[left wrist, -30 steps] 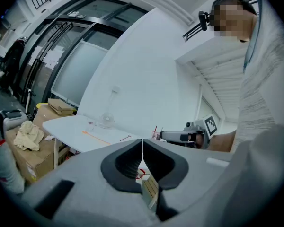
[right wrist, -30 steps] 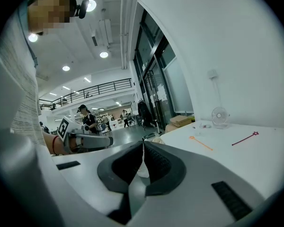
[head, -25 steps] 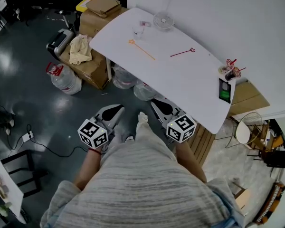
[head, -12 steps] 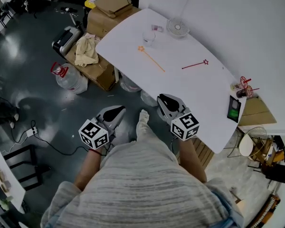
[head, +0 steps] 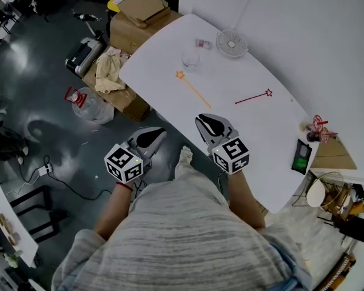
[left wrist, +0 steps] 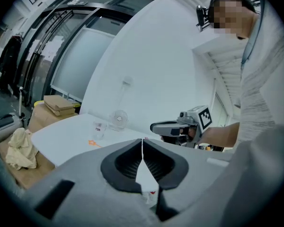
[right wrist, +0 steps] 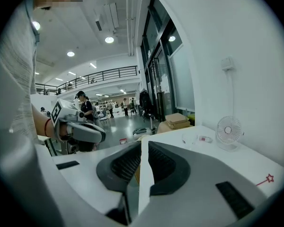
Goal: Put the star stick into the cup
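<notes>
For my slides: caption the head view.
Shut left gripper and right gripper face table bearing orange star stick, red star stick and cup.

In the head view the person's grey sweater fills the bottom of the picture and hides the floor under it. The marker cubes cover the hands that hold the left gripper and right gripper. The cluster of small things at the right edge of the table is too small to identify, as is the little object beside the cup. A cardboard box runs partly under the tabletop. In the left gripper view only the star end of the orange star stick shows, and the gripper's own body hides the rest. In the right gripper view the red star stick is cut off by the dark rim.
</notes>
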Demonstrator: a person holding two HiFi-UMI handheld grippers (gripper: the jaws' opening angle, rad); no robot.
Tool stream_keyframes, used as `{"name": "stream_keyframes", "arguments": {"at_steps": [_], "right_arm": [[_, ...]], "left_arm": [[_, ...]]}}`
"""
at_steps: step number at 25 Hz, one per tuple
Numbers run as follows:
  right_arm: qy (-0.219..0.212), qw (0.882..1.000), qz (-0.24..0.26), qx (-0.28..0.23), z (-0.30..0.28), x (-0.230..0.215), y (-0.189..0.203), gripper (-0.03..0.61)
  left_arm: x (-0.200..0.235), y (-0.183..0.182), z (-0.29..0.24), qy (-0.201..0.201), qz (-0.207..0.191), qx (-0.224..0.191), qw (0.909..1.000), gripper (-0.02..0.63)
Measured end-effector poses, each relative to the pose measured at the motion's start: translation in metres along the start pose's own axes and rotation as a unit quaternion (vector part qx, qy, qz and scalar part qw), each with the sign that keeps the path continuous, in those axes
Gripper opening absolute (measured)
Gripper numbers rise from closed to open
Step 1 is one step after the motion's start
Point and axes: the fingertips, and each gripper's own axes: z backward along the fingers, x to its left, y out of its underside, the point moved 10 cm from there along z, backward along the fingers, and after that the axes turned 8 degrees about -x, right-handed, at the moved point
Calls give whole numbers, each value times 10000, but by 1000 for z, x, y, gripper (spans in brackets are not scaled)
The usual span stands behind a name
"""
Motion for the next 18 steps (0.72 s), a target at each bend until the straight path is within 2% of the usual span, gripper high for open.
{"name": "stream_keyframes", "arguments": {"at_steps": [11,15,18], "right_arm": [[-324,9992,-34,222,-47,-60,-7,12],[-328,9983,-69,480,-67,-73,4,12],[-353,9965,92,752,-83,-81,10,12]], "left_arm": [[47,-17,-73,-87,-50,122,9999,17],[64,-12,-89,-34,45,187,9998,17],[77,-8,-99,32,128,256,9996,17]]}}
